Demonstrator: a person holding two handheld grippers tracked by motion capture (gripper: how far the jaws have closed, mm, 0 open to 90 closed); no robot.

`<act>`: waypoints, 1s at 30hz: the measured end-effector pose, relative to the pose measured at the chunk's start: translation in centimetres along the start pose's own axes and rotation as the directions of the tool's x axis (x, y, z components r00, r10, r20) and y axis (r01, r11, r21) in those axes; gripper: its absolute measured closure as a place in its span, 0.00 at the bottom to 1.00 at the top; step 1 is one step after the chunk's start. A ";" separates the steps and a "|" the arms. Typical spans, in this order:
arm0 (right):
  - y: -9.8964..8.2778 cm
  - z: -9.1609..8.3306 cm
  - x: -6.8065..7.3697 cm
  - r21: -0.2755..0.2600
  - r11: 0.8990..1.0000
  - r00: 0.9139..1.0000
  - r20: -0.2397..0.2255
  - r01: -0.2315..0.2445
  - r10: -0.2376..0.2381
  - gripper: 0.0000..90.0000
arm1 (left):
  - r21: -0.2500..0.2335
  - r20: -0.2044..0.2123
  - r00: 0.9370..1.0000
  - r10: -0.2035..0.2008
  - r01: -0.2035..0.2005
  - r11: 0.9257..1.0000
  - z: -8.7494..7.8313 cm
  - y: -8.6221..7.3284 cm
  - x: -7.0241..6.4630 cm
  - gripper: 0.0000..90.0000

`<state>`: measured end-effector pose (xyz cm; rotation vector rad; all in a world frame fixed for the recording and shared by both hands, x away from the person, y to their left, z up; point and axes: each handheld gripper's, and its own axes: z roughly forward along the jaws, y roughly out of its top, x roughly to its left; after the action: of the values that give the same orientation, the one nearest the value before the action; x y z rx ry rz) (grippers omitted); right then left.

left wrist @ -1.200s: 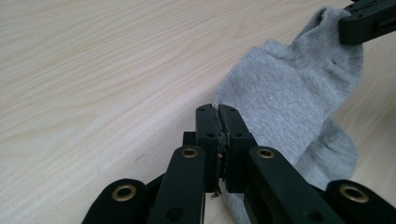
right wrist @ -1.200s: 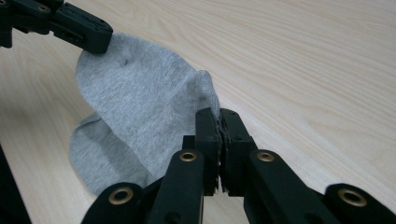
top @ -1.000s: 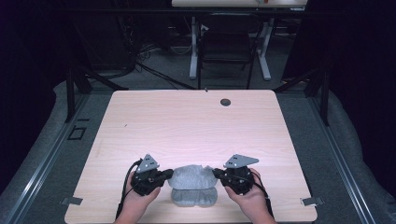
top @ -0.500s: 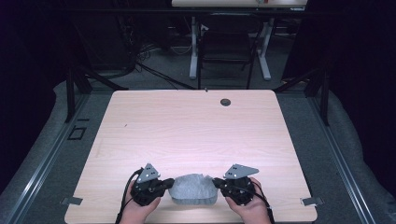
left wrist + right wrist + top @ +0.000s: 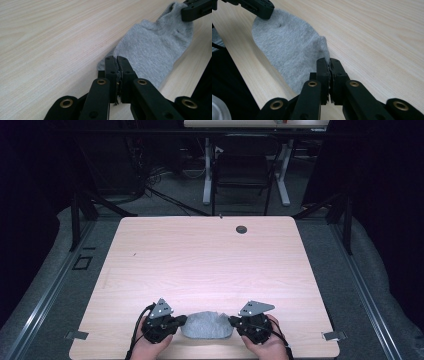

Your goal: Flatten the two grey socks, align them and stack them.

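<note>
Left tool: jaws pinched together on one end of the grey sock, knit caught between the pads. Right tool: likewise clamped, on the sock's opposite end, where the fabric bunches into a small ridge.

From the high view, the left tool and the right tool face each other across the sock, which lies spread between them on the tabletop, close to its near edge. A hand backs each tool.

Handling, as judged: light, limp knit; no stiffness, so it sags or folds wherever unsupported. Not fragile, not slippery on the pads, though a thin pinch could slide out under hard pull. Best purchase is at the edges or ends, catching both layers, as now. Even tension from both sides should keep it flat.

Small dark round fitting sits near the far edge, well apart.
</note>
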<state>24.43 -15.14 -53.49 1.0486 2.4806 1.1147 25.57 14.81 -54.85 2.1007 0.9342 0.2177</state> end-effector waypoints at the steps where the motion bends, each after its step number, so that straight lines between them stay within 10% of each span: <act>1: 0.0 0.1 0.0 0.005 1.000 1.000 0.002 0.001 -0.001 0.97 | 0.002 0.000 1.000 -0.001 0.001 1.000 0.1 -0.1 0.0 0.98; 30: -1.1 1.9 -0.7 0.077 0.997 1.000 0.015 -0.027 0.026 0.90 | 0.004 0.003 1.000 -0.006 0.006 1.000 1.4 -0.5 0.6 0.92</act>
<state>25.23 -15.07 -55.66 1.1095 2.5242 1.0224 26.29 14.60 -56.24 2.1014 0.9396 0.2092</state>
